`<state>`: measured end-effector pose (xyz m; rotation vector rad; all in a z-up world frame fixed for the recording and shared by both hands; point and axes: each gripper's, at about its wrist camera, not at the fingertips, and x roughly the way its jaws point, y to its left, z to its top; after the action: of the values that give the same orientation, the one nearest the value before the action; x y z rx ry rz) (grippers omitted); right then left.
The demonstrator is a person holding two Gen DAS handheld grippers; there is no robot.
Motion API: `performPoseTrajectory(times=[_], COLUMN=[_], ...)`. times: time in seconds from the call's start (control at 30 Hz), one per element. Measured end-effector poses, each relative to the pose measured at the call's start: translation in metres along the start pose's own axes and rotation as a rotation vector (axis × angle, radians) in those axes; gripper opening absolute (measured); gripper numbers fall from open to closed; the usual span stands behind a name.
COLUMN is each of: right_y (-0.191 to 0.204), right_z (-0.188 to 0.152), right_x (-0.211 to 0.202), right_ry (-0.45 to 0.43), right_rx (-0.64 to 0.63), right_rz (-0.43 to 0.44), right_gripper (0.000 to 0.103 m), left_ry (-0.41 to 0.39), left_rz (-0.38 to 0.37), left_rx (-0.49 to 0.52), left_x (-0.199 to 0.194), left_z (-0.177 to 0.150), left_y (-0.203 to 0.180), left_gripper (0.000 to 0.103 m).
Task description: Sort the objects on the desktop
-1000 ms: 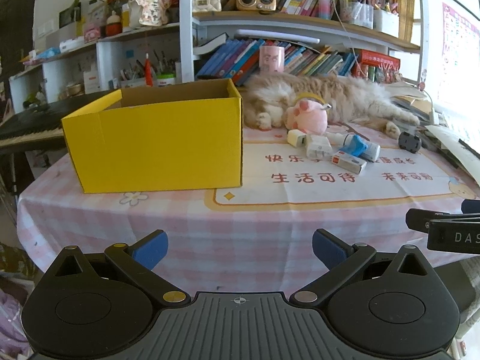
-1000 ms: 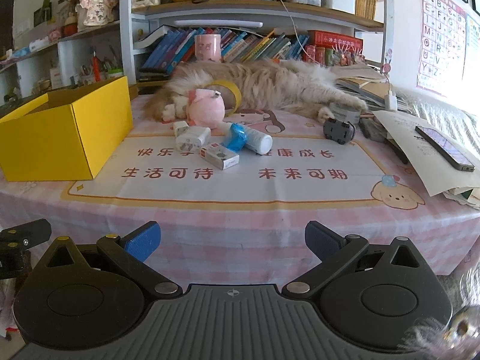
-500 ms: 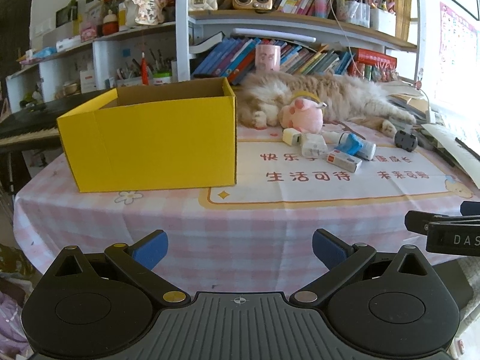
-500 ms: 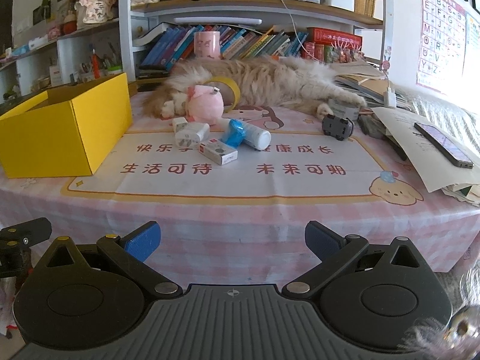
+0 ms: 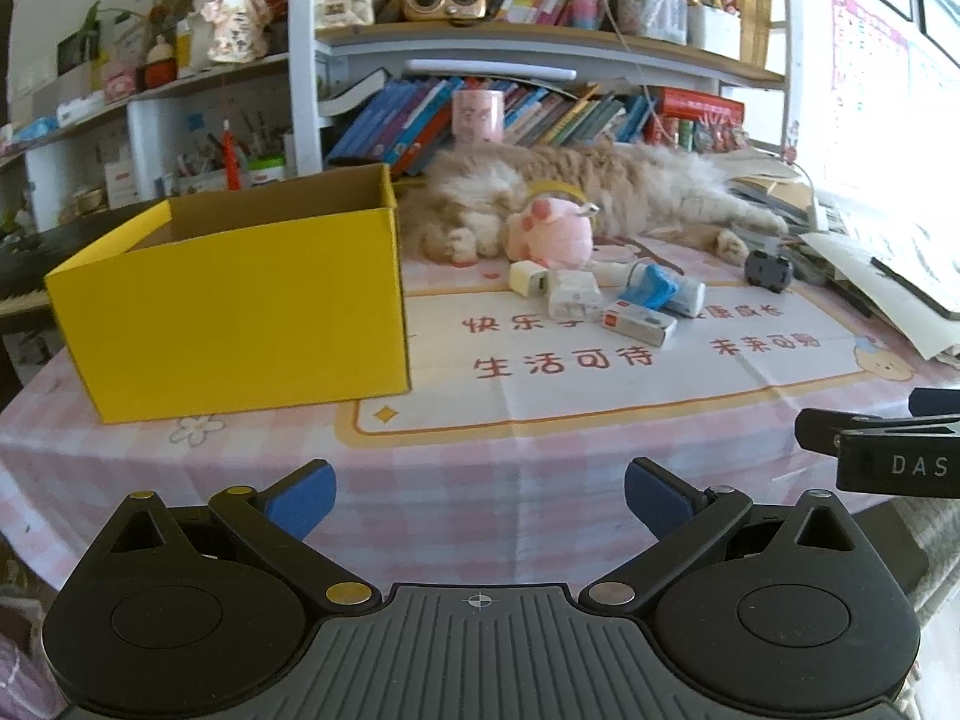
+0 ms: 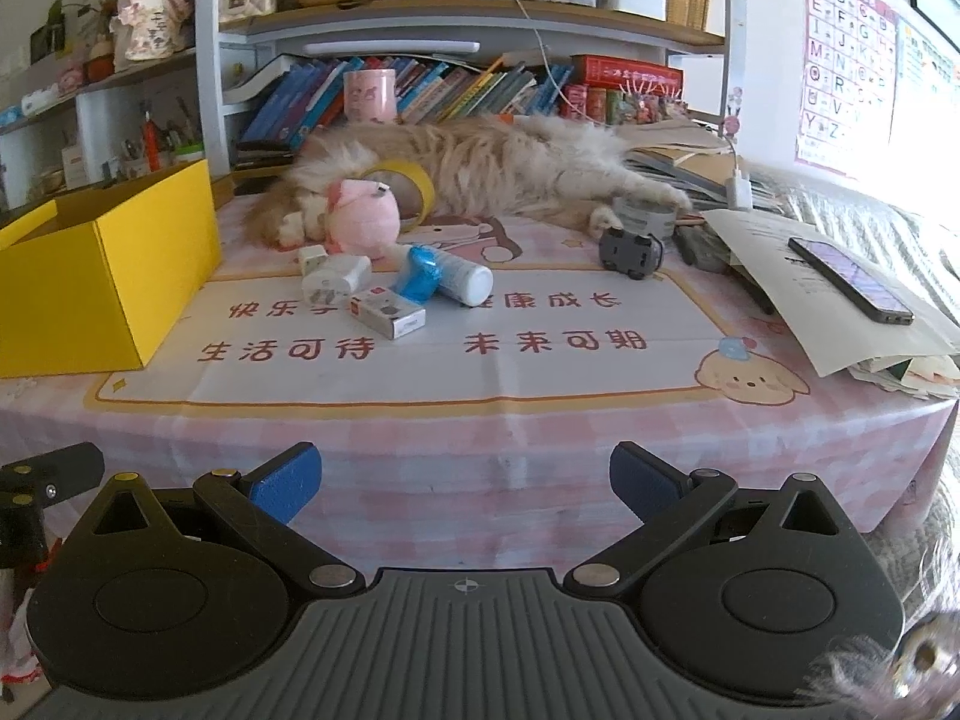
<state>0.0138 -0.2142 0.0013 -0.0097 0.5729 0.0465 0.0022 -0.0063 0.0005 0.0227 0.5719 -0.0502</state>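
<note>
Along the bottom edge of both wrist views the left tool and the right tool sit with their blue pads spread wide and nothing between them, each short of the near edge of the table, so by my reading the sorting has not begun. Past that edge, mid-frame in the right view, the loose things lie in a cluster on the printed mat: a small red-and-white carton nearest, a white charger and a smaller white plug just behind it to the left, a blue-capped white tube just beside them to the right, and a pink plush toy behind them, with a roll of yellow tape at its back. A dark toy car stands apart, further right. At left of the frame the yellow box, probably the place meant for them, stands open; its floor is hidden from both cameras, so I cannot tell whether anything lies inside. Farthest back, a cat stretches across the table below the bookshelf; reaching the plush and tape means working close to it. Everything visible is left to move.
</note>
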Motion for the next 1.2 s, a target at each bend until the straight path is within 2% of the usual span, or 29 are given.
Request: performPoseTrajectory(times=[0.3,0.73,0.93,1.2], right_y=[-0.006,-0.034,-0.046,-0.07], right_z=[0.005,0.011,0.018,0.039], right_x=[0.0,0.006,0.021,0.05], right_ry=[-0.009,0.01,0.027,0.037], right_rx=[-0.004,0.047,0.049,0.03], right_rz=[-0.011,-0.064,-0.064,-0.036], right_gripper=[0.103,0.103,0.103,0.103], left_ry=[-0.02,0.0,0.024,0.039], left_rz=[-0.051,-0.171,-0.177,-0.135], left_rx=[-0.002,0.086,0.091,0.077], left_x=[0.006,0.028,0.042,0.063], left_z=[0.014,0.024,0.031,0.048], left_y=[-0.008,-0.042,-0.053,-0.073], left_gripper=[0.103,0.103,0.103,0.103])
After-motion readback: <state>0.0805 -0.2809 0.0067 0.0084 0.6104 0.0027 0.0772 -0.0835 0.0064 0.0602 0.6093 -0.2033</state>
